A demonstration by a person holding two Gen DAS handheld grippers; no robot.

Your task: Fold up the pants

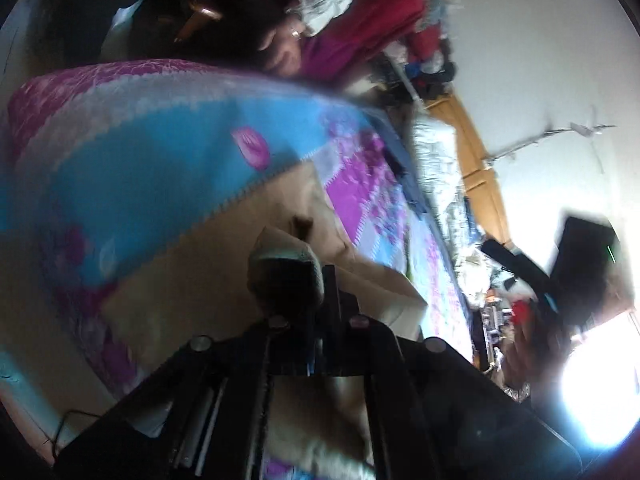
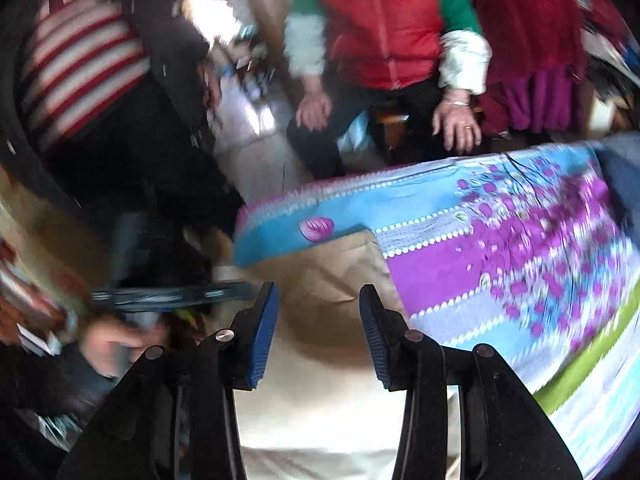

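Tan pants (image 2: 320, 272) lie flat on a blue and purple flowered bedspread (image 2: 500, 248). My right gripper (image 2: 319, 292) hovers just above them, open, its blue pads (image 2: 264, 332) spread with only cloth showing below the gap. In the left wrist view the pants (image 1: 224, 264) stretch across the bedspread (image 1: 160, 168). A bunched fold of them (image 1: 284, 264) stands up at the black fingers of my left gripper (image 1: 310, 288), which is shut on it. The view is blurred and tilted.
A seated person in a red and green jacket (image 2: 384, 32) rests both hands on the knees beyond the bed's far edge. Someone in a striped top (image 2: 80, 60) stands at the left. A wooden headboard (image 1: 476, 160), white wall and bright window (image 1: 600, 380) lie to the right.
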